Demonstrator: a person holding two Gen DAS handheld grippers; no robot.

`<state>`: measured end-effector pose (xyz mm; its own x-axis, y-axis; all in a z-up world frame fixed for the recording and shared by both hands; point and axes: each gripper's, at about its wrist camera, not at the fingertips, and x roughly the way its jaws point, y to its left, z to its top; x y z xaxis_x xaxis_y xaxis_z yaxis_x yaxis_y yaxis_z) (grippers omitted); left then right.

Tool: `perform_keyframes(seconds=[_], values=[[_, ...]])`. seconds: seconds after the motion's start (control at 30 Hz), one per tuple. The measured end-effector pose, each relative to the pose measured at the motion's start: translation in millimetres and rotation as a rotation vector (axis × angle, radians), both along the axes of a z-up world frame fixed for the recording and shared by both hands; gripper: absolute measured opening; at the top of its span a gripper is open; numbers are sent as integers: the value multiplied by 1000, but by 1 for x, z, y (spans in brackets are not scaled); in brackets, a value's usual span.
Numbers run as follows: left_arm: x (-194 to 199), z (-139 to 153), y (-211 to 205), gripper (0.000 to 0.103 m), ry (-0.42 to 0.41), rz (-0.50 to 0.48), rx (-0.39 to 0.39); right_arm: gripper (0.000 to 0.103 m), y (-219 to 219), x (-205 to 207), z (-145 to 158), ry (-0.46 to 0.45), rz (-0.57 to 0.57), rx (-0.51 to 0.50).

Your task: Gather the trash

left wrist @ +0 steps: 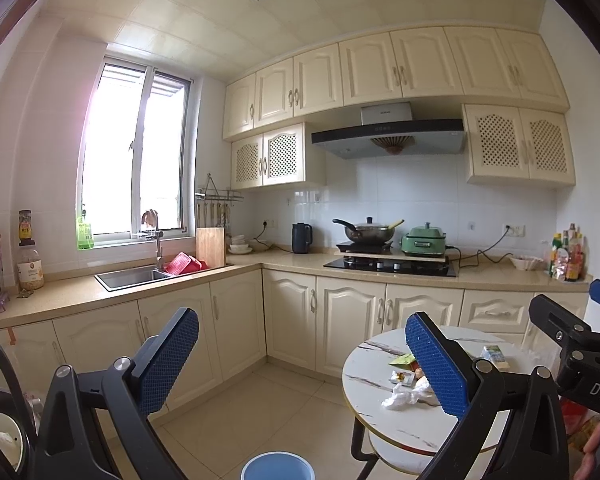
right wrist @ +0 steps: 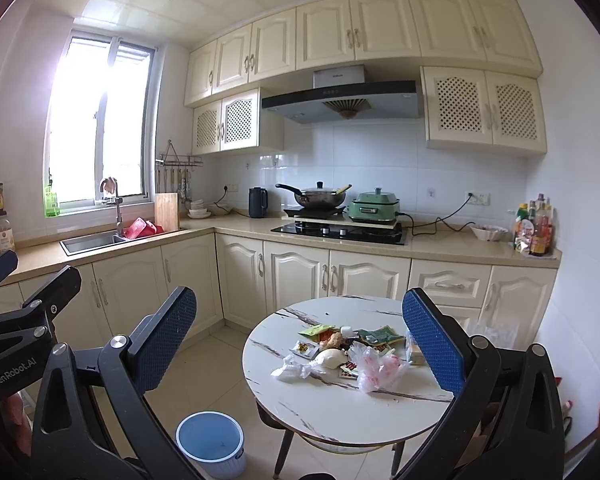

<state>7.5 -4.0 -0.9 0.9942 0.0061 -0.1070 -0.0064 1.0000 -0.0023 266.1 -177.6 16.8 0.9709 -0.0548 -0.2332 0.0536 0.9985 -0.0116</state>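
A round white marble table point(right wrist: 340, 404) holds a pile of trash: a crumpled clear bag point(right wrist: 374, 366), food wrappers point(right wrist: 380, 336), a white tissue point(right wrist: 292, 370) and food scraps point(right wrist: 332, 340). The table point(left wrist: 372, 380) and trash point(left wrist: 404, 394) also show in the left wrist view. A blue bin with a white rim point(right wrist: 211, 442) stands on the floor left of the table; its rim point(left wrist: 278, 466) shows in the left wrist view. My left gripper point(left wrist: 302, 364) and my right gripper point(right wrist: 300, 340) are both open, empty, held in the air short of the table.
Cream cabinets and a beige counter point(right wrist: 236, 226) run along the back and left walls, with a sink point(right wrist: 92, 240), a hob with a pan point(right wrist: 320, 196) and a green cooker point(right wrist: 374, 206). Beige tiled floor point(right wrist: 204, 368) lies between cabinets and table.
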Motion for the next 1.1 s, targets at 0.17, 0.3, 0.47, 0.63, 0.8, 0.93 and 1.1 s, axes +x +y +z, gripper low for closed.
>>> perform_keyframes(seconds=[0.17,0.3,0.47,0.63,0.8,0.93,1.1], values=[[3,-1,-2,102,6,-3,5,103,0,1,0,3,-2,1],[5,-1,-2,102,11,-5,9,103,0,3,-2,6,-3,4],[12,-2,-3,102,15,-6,15,103,-3,5,-4,8,-4,10],[23,-7,-5,102,2,-10,20,103,-12,11,-9,7,-12,21],[53,-15,-9,102,-5,1,19,103,-28,23,-16,-13,-37,24],[86,-24,-14,102,21,6,8,103,-47,40,-23,-15,-68,34],[130,-33,-25,102,68,6,15,103,-77,64,-35,10,-106,69]])
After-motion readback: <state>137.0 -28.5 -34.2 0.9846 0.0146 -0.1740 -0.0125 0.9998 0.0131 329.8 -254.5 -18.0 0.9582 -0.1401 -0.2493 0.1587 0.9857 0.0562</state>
